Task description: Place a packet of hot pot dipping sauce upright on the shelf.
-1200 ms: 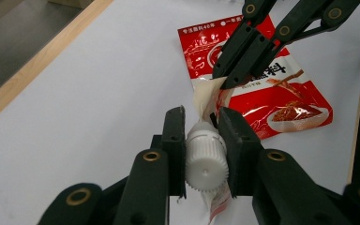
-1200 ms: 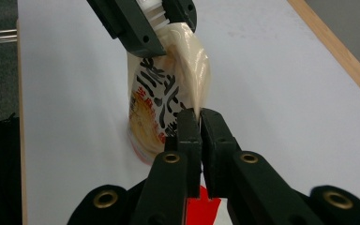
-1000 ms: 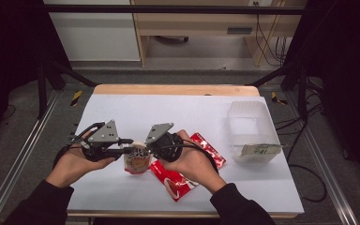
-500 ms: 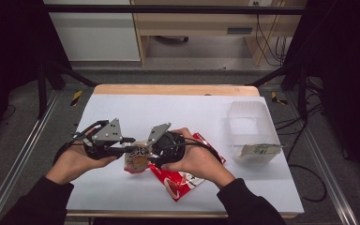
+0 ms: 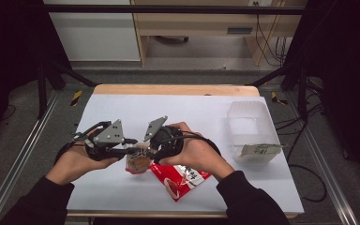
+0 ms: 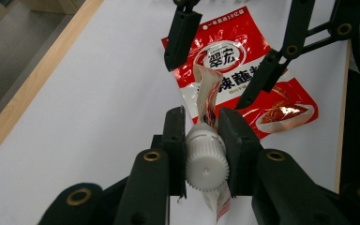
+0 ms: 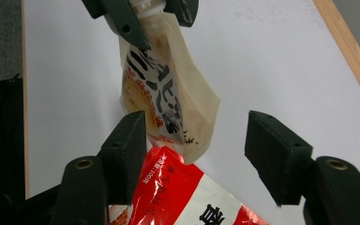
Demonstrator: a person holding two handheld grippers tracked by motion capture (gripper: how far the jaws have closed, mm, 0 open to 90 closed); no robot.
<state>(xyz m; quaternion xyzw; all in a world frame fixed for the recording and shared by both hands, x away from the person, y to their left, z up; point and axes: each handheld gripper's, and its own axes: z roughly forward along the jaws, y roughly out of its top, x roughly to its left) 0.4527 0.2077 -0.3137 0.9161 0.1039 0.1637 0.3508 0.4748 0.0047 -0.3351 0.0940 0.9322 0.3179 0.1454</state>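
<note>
Holding: left gripper [image 6: 201, 136] clenched on the white ribbed cap [image 6: 206, 161] of a small spout pouch [image 7: 168, 103], jaws pressing both sides of the cap.
Why: judged, pinning the cap fixes the pouch so the other tool can take the body, likely to twist it off.
Right gripper [image 7: 194, 145]: released, jaws spread wide either side of the pouch's lower end, not touching it.
Pouch location: near table [image 5: 201, 108] front, about 6 o'clock of centre, hanging between both grippers, its bottom just over the red sachet [image 5: 180, 178].
Sachet: flat on the table, under the right hand [image 5: 197, 152].
Pose: both forearms enter from 6 o'clock, the grippers angled inward, tips meeting.
Clear tub [image 5: 251, 129]: 3 o'clock, well apart.
</note>
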